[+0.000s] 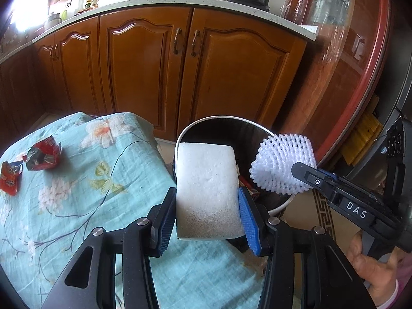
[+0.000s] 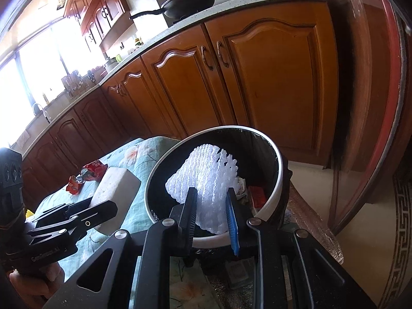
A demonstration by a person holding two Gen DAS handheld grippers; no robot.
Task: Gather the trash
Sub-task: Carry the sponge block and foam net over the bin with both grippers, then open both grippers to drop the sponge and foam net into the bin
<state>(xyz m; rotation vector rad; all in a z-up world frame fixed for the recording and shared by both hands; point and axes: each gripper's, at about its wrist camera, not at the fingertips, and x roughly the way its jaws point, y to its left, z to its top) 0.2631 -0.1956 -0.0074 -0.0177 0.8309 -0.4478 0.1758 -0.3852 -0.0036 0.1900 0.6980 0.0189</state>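
The left gripper (image 1: pixel 207 219) has its fingers clamped on a white foam block (image 1: pixel 207 180), long axis pointing ahead over the bin's (image 1: pixel 180 139) near rim. The right gripper (image 2: pixel 209 216) fingers pinch a white foam net (image 2: pixel 206 175) above the bin's open mouth. 2 red wrappers (image 1: pixel 41 155) lie farther away on the table (image 1: pixel 77 193), well apart from its edge.

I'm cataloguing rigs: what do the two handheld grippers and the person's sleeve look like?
Both grippers, left gripper and right gripper, are black linkage frames with silver pivot bolts and ribbed blue finger pads. The right one carries white "DAS" lettering. A pink sleeve cuff shows at the wrist.
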